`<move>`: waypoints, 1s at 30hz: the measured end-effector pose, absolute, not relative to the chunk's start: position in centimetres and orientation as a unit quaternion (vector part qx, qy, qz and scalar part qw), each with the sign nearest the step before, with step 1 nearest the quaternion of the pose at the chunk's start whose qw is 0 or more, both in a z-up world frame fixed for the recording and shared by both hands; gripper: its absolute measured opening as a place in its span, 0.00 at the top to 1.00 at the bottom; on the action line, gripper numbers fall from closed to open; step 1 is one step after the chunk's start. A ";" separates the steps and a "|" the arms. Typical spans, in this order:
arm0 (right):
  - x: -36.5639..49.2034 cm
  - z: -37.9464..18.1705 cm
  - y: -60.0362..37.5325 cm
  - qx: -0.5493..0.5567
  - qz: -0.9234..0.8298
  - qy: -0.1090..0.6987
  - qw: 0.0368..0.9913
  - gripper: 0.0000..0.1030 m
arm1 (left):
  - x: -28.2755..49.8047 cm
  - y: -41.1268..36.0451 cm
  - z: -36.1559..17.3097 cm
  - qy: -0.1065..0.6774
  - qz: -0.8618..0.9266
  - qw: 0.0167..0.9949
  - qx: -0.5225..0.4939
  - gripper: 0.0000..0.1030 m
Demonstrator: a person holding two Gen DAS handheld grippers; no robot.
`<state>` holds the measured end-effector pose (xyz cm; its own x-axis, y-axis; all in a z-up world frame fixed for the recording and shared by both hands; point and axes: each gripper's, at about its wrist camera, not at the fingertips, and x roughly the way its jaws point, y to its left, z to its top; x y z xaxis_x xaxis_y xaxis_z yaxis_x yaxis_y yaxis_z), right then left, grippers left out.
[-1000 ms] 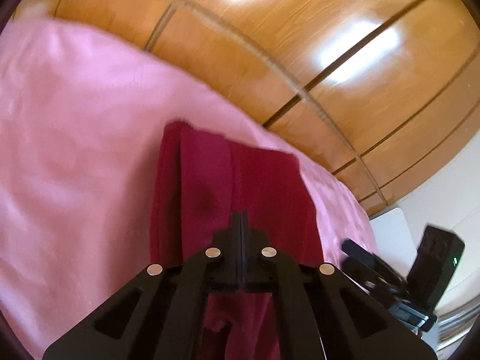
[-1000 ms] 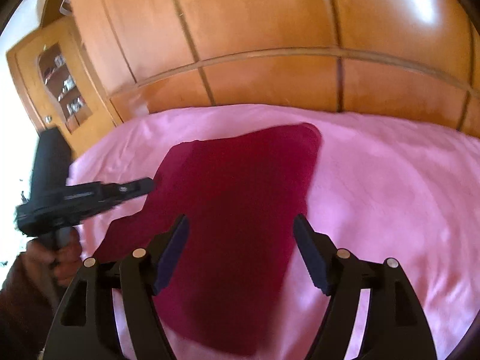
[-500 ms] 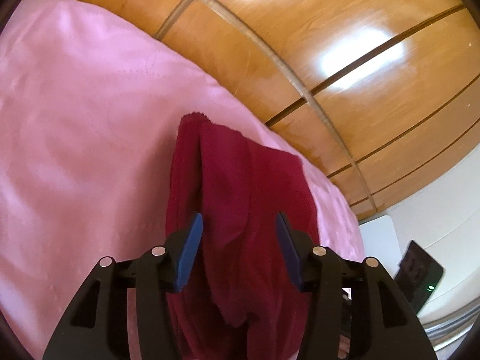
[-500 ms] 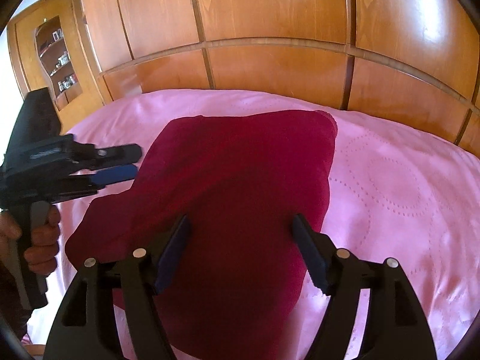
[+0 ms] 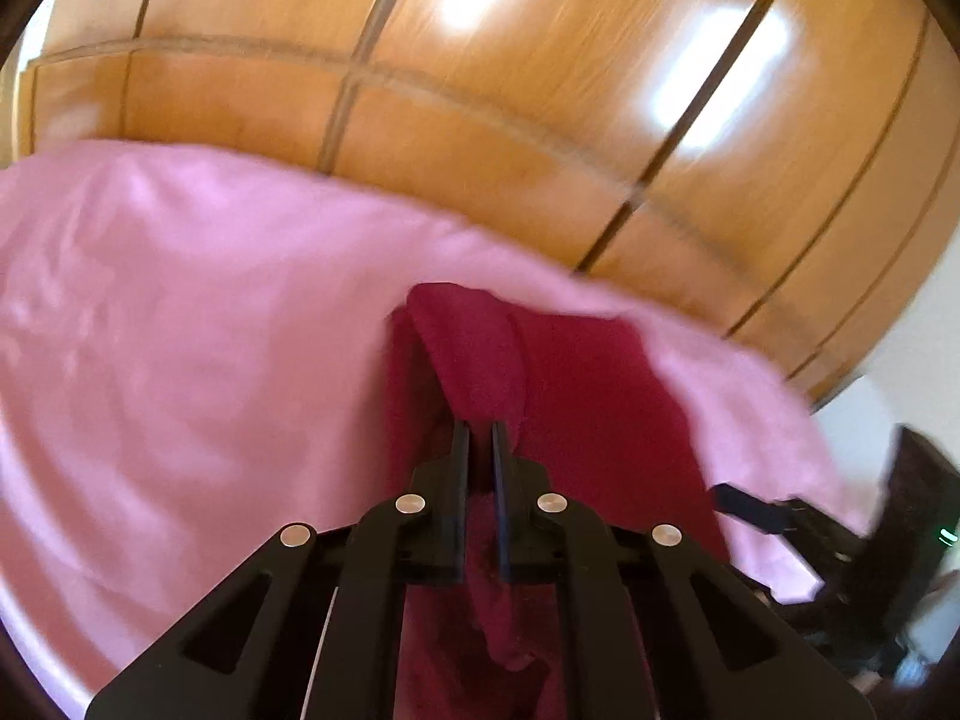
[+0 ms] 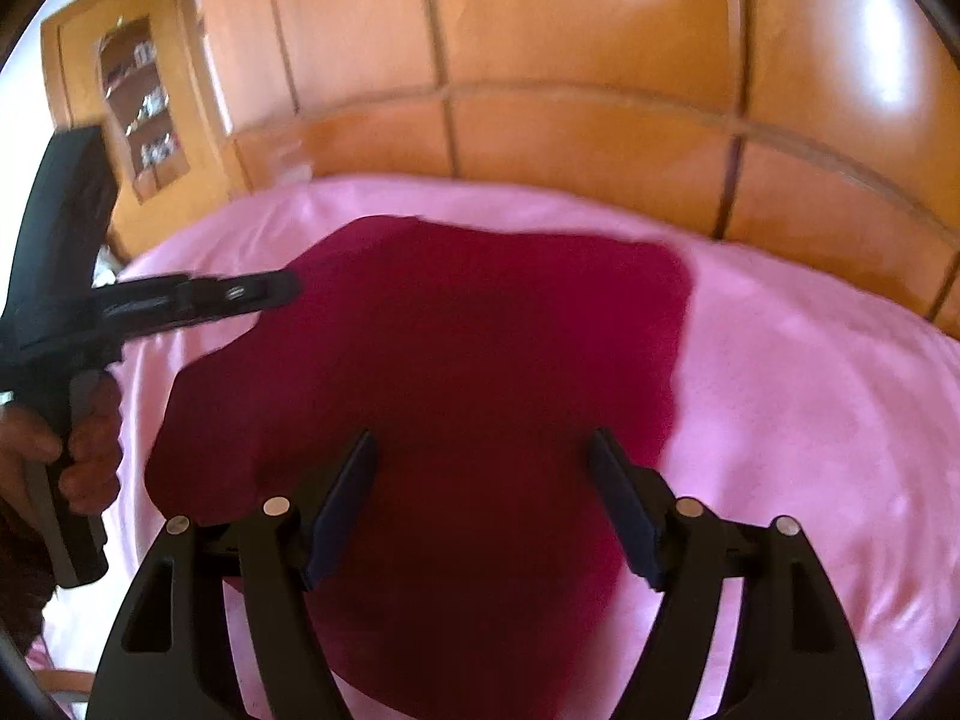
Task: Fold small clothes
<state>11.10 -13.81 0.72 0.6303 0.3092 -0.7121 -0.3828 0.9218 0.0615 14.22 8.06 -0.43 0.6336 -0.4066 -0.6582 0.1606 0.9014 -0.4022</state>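
**Fold barely begun: left gripper pinches a ridge, right waits open**

Left wrist view: the left gripper [image 5: 480,438] has its jaws drawn nearly together, with a raised ridge of the dark red garment [image 5: 576,384] caught in the narrow gap between them. The cloth runs from the fingers toward 12 o'clock and spreads to 3 o'clock, lying on the pink bedspread [image 5: 180,330]. A flap of the bedspread seems to lap over the garment's far edge at about 1 o'clock, though blur makes that uncertain. The wooden panelling [image 5: 480,120] fills the upper half. At 4 o'clock the right gripper [image 5: 750,510] shows only as a dark blurred shape, its jaws unreadable here.

Right wrist view: the right gripper [image 6: 483,498] stands wide open with nothing between its fingers, hovering over the near part of the dark red garment [image 6: 456,348]. This view shows the whole outline: one broad, mostly flat sheet in the middle of the pink bedspread [image 6: 810,420], its left edge lifted where the left gripper [image 6: 282,288] meets it at 10 o'clock. A hand [image 6: 78,450] grips that tool's handle at 9 o'clock, and a glazed cabinet [image 6: 138,102] stands at 11 o'clock.

Judging from both, no fold is finished. The pinched edge has yet to be carried across, and further folds remain.
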 end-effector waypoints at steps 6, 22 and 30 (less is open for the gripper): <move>10.3 -2.9 -10.5 -0.105 0.152 0.366 0.912 0.26 | 14.4 7.7 -3.7 0.438 -0.087 0.884 -0.140 0.93; 10.3 1.6 -16.4 -0.023 0.210 0.385 0.898 0.28 | 9.7 3.6 -0.2 0.387 -0.098 0.915 -0.052 0.85; 13.9 3.2 -16.3 0.015 0.202 0.388 0.899 0.35 | 10.1 3.6 -0.5 0.386 -0.088 0.917 -0.041 0.84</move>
